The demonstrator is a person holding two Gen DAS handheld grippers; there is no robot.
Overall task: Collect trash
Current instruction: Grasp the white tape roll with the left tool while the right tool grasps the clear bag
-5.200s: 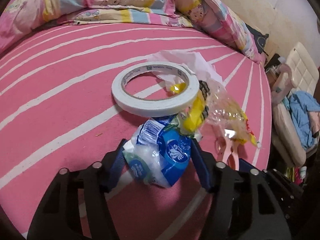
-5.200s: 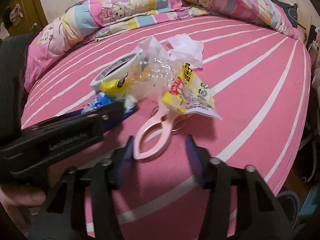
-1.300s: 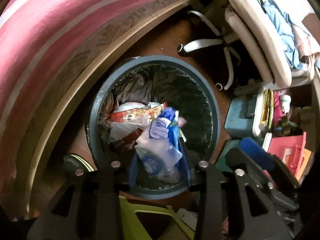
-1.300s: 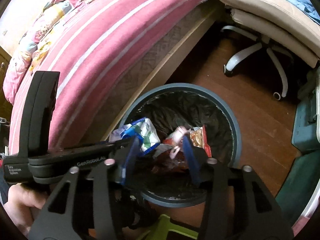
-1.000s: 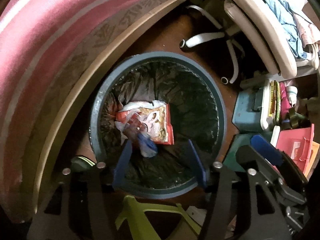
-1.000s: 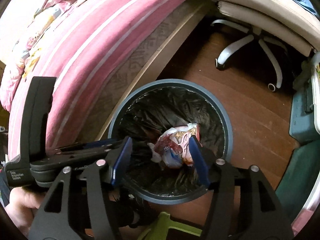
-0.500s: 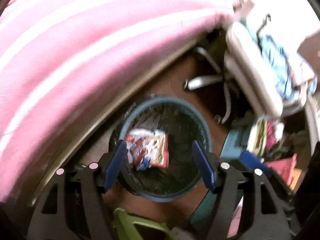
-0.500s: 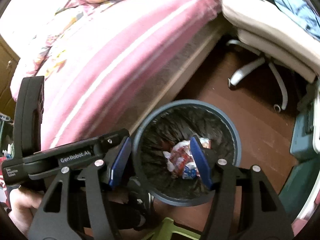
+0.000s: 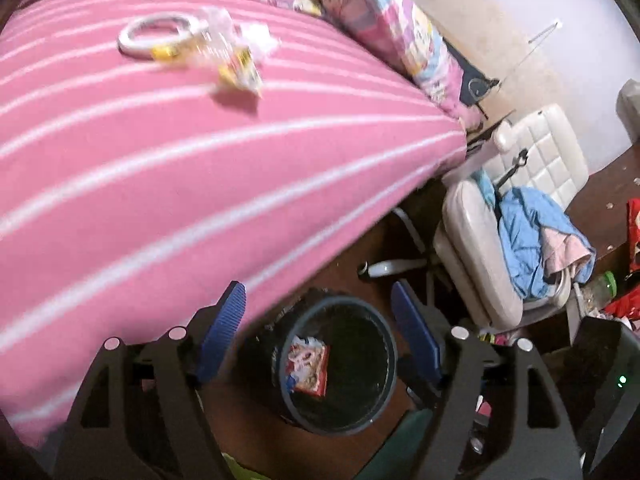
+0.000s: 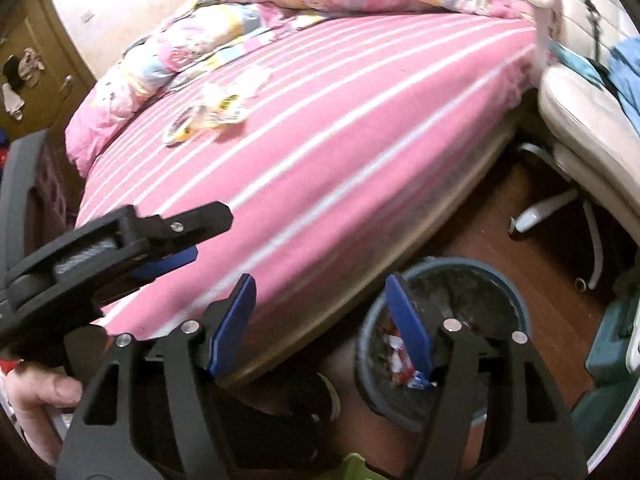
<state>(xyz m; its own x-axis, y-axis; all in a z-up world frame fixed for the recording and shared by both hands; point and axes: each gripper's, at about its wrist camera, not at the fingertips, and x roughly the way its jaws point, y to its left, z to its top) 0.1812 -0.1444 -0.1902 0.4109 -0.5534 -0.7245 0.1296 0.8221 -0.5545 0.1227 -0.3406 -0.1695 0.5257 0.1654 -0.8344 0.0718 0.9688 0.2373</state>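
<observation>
With both jaws spread wide and nothing between them, the left hand-held gripper (image 9: 318, 312) and the right hand-held gripper (image 10: 322, 306) hang over the edge of the bed (image 9: 168, 184), beside the bin (image 9: 338, 364). The bin stands on the wooden floor (image 10: 532, 264) against the bed's side; in the left wrist view it sits between the blue pads at about 6 o'clock, and in the right wrist view at about 5 o'clock, partly behind the right pad. A red and white wrapper (image 9: 308, 364) lies inside it on the black liner.

On the bed, far from both grippers, the rest of the litter sits in one small cluster: a yellow packet (image 9: 240, 74), crumpled clear plastic (image 9: 218, 28) and white tissue (image 9: 262, 38), all touching or overlapping. A tape roll (image 9: 158, 36) lies right against them at about 11 o'clock in the left view; it looks like a useful item, not trash. The frames are blurred, so finer detail of the pile cannot be told.

The step in hand appears to be the trip back from bin to bed for another piece. The next move calls for reaching up to the cluster, singling out one light, crinkly piece such as the packet, and closing on it without dragging the tape roll along. An office chair (image 9: 516, 216) with clothes stands at 3 o'clock, clear of that path.
</observation>
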